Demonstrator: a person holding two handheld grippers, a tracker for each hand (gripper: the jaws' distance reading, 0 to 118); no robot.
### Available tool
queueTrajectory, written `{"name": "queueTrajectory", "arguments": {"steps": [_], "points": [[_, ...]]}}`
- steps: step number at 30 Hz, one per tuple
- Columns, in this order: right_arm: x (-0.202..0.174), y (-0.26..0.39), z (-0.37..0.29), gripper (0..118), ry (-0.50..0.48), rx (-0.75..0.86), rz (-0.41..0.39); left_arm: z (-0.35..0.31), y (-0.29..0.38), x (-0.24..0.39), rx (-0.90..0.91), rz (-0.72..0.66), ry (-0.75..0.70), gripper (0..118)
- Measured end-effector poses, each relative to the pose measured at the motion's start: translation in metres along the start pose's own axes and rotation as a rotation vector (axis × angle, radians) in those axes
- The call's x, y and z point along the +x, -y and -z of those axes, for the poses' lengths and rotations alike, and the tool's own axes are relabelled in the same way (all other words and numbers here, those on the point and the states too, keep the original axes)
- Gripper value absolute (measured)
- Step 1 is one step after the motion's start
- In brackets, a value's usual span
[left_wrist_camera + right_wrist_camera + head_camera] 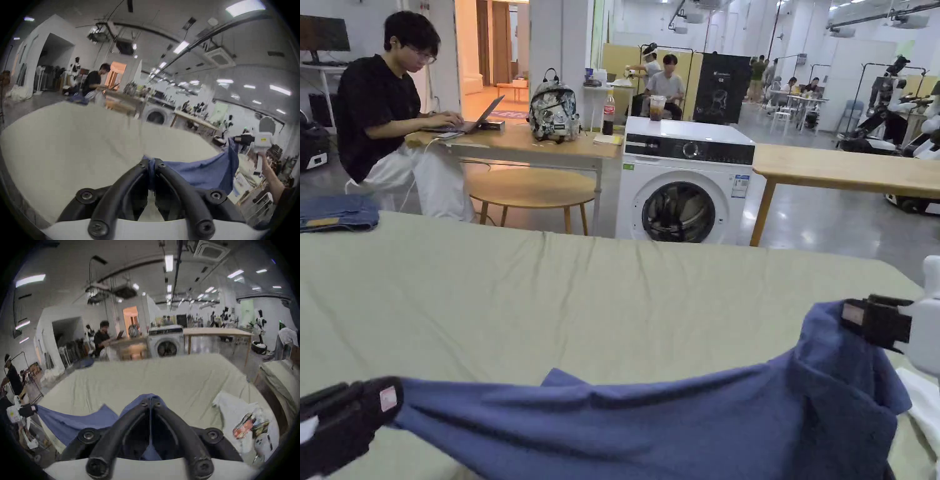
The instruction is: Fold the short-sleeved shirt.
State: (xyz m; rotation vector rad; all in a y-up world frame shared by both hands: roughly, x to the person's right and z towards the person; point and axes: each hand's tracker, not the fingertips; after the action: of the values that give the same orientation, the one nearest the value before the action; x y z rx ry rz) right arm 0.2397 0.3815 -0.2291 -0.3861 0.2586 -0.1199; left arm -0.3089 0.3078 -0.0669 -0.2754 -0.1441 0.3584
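Blue shirt [687, 419] stretched between left gripper [387, 400] at eight o'clock and right gripper [850, 315] at three, both apparently clamped on fabric above the table [550, 300].

Ahead of the grippers, beyond the green-sheeted table [550, 294], stand a washing machine [681, 187], a backpack [553, 112] and a seated person [381, 119].

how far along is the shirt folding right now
Early stage. Done: both claws have picked up the blue shirt. The left claw and the right claw are each shut on an edge of it. In hand: the shirt hangs stretched between them above the sheet-covered table, sagging in the middle. Left: laying it flat and making every fold; none shows yet.
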Motion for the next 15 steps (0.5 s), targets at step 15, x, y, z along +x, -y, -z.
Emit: {"name": "queueTrajectory", "arguments": {"steps": [15], "points": [[0.002, -0.223, 0.043, 0, 0.139, 0.253, -0.021, 0.159, -0.258, 0.05, 0.209, 0.249, -0.008, 0]]}}
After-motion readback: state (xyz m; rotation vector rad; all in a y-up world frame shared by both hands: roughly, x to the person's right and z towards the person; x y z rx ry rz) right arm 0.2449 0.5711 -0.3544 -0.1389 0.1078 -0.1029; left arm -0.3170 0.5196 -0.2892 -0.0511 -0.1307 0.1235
